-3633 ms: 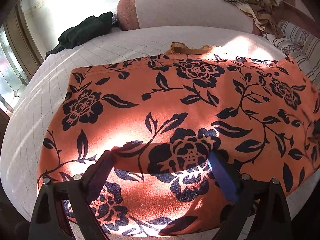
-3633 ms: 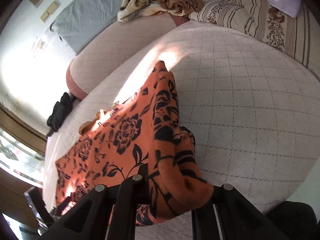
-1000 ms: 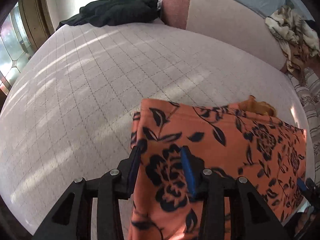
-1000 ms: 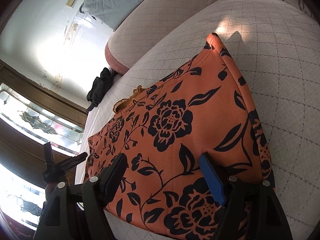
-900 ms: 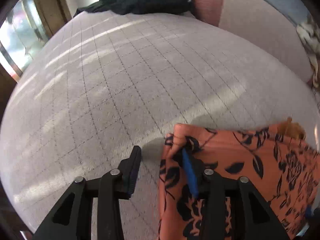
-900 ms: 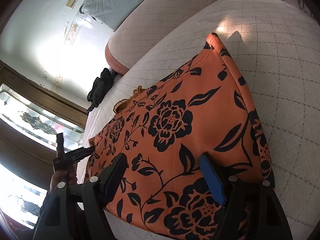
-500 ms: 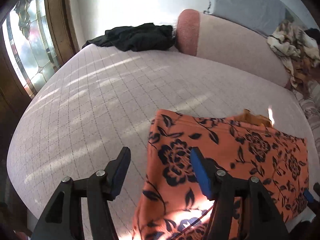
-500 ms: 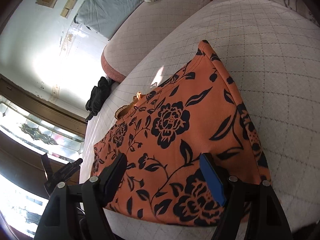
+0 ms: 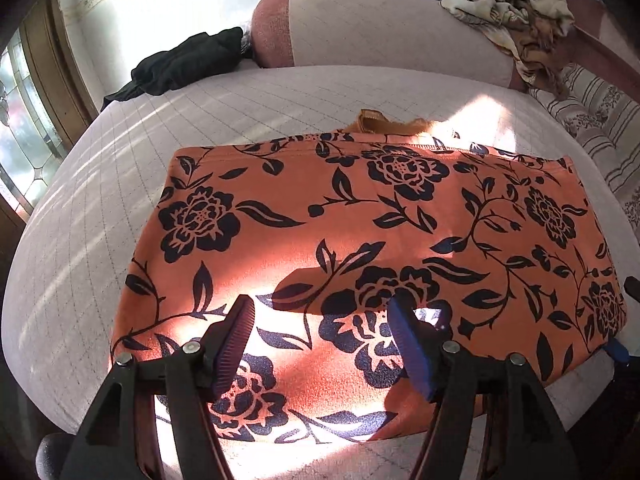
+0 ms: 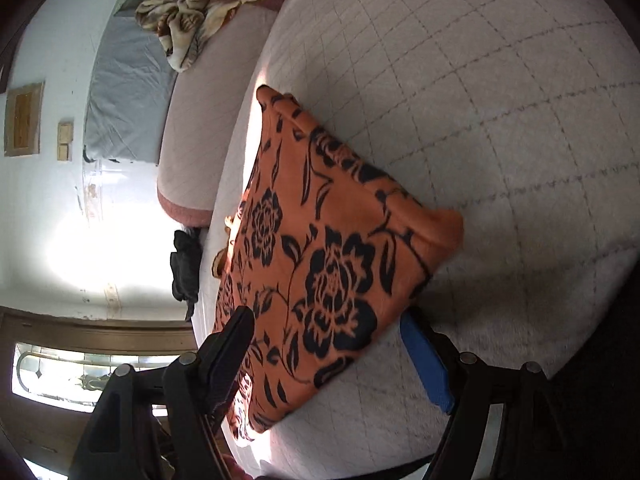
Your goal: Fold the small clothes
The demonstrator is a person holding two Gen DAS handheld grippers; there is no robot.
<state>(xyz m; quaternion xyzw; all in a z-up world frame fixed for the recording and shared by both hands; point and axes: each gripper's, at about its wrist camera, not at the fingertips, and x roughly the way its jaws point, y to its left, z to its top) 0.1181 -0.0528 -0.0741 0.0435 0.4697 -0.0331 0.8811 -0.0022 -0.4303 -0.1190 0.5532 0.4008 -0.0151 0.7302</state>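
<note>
I've swung my left gripper [image 9: 324,344] back over the orange black-flowered cloth [image 9: 360,248], jaws spread, empty; right gripper [image 10: 328,352] gapes at three o'clock edge—next fold pending.

The left wrist view looks forward and slightly down from the near edge of the bed [image 9: 100,184], close above the orange flowered cloth [image 9: 360,240], which fills the middle of the picture. It faces the far bolster [image 9: 392,28], with the dark garment [image 9: 188,64] at far left and the crumpled blanket [image 9: 516,12] at far right. The right wrist view is rolled sideways and sits low at the cloth's [image 10: 320,260] right end, looking along it toward the left, so the window [image 10: 80,372] falls at the lower left. Both views share the cloth, the quilted bed [image 10: 500,120], the bolster [image 10: 200,120], the dark garment [image 10: 186,268] and the blanket [image 10: 192,0].
</note>
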